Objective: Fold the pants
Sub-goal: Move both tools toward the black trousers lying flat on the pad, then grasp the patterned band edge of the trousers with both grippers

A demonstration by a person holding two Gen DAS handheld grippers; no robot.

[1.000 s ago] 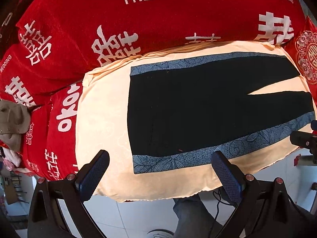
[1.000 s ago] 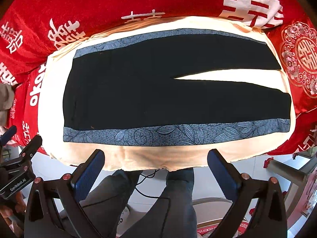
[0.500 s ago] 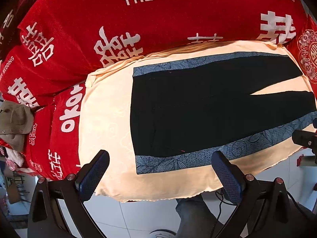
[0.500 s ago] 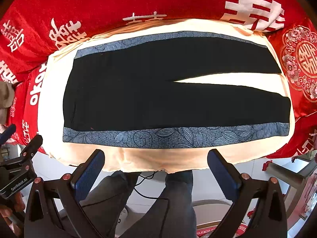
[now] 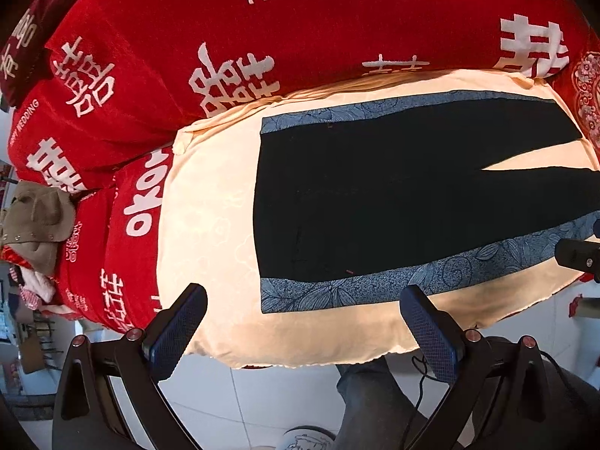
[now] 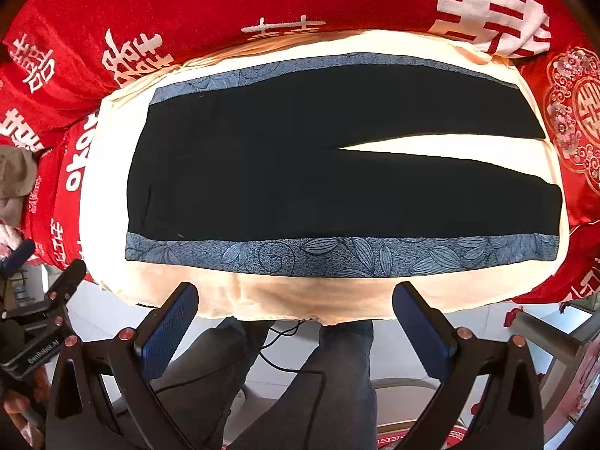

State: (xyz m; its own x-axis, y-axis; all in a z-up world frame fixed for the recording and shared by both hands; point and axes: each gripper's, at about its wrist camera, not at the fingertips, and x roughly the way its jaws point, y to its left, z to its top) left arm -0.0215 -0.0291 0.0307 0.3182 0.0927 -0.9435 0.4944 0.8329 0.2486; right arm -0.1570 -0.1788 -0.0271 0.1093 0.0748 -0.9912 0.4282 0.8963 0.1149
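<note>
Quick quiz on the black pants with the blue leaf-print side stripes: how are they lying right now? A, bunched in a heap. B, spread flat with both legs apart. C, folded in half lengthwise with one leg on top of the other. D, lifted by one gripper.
B: the pants lie flat on the cream cushion, a cream wedge showing between the two legs, untouched by either open gripper.
</note>
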